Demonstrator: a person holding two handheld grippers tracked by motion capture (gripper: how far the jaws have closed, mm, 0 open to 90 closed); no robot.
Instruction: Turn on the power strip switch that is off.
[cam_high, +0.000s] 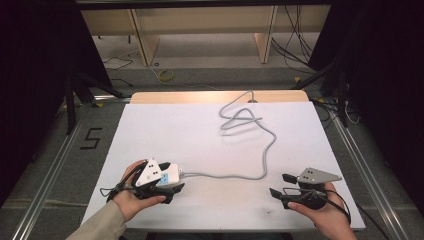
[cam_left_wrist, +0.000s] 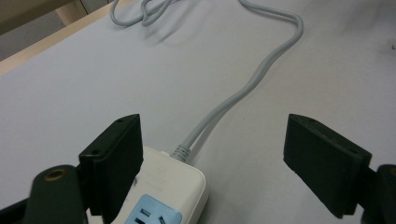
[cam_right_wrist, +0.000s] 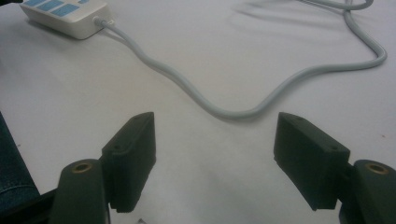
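Power strip (cam_high: 169, 175), white with blue socket panels, no legible marking, near-left on table (cam_high: 200, 135), long axis left-right, cord (cam_high: 260, 160) end pointing right; left hand-held gripper (cam_left_wrist: 212, 163) spread over it, right hand-held gripper (cam_right_wrist: 215, 158) spread, empty.

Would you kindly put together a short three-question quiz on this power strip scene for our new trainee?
1. True or false: the left gripper is shut on the power strip.
2. Multiple choice: the grey cable runs from the strip toward A) the table's far edge, B) the near edge, C) the right gripper, which pinches it.
3. Fill in: in the left gripper view the strip's cable end lies beside the ___ finger.

Key:
1. False; its fingers stand wide apart, the strip beside one of them.
2. A; it loops near the far edge of the white table, and the right gripper is open, holding nothing.
3. Left.
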